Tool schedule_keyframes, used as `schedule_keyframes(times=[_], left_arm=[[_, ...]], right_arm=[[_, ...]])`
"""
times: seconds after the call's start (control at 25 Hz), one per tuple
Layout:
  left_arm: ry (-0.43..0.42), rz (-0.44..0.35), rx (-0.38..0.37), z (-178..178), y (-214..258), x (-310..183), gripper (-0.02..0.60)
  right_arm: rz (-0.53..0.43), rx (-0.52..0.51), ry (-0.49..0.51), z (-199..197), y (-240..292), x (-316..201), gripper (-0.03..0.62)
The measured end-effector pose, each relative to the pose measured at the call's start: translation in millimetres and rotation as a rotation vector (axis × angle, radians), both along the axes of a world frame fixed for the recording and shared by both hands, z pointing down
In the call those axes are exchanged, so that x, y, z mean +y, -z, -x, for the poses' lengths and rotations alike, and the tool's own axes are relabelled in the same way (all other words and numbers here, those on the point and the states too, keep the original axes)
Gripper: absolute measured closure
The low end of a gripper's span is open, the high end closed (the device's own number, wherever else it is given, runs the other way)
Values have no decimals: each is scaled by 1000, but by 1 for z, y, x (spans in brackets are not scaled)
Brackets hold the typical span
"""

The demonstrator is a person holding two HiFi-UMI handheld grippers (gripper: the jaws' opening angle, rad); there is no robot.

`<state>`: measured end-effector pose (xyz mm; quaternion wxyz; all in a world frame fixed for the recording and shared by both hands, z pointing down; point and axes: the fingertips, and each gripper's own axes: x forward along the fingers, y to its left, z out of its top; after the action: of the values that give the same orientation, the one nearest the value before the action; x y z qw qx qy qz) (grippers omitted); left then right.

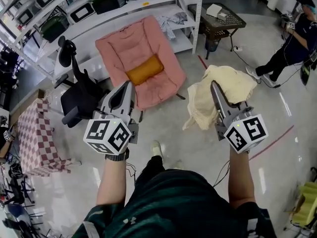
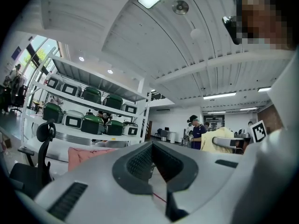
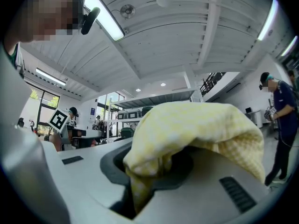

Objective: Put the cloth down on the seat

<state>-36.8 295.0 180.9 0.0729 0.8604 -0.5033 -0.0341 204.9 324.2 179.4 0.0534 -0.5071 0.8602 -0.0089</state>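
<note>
My right gripper (image 1: 213, 85) is shut on a pale yellow checked cloth (image 1: 233, 86), which bunches over the jaws and hangs down to their left. In the right gripper view the cloth (image 3: 196, 125) covers the jaw tips. The seat, a low pink padded chair (image 1: 143, 46) with an orange cushion (image 1: 144, 69), stands on the floor ahead, nearer my left gripper. That left gripper (image 1: 130, 85) holds nothing, and its jaws meet at the tip (image 2: 152, 146). The pink chair (image 2: 84, 154) shows low at the left of the left gripper view. Both grippers point level.
A white shelf rack (image 1: 163, 1) with green and black cases stands behind the chair. A black office chair (image 1: 79, 95) and a red-checked table (image 1: 37, 138) are at the left. A small dark table (image 1: 220, 19) and a person (image 1: 292, 46) are at the right. My shoe (image 1: 156, 148) is on the grey floor.
</note>
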Motion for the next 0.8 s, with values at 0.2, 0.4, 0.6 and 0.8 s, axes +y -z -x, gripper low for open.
schedule_keyframes(times=[0.2,0.4,0.6,0.8], left_arm=[[-26,5,18,10,-9,-39,575],[-73,-12,41,24,-18,-90,575],[-122,9,41,37,-29,-152,575],[-173,9,40,53,-39,-209,575]], right_arm=[[11,13,-19,14,-5,-36,539],[39,23,-49,32,-18,-86,539],[70,25,-79,54,-27,-140,539],[90,32,-120,78,-36,-190,539]])
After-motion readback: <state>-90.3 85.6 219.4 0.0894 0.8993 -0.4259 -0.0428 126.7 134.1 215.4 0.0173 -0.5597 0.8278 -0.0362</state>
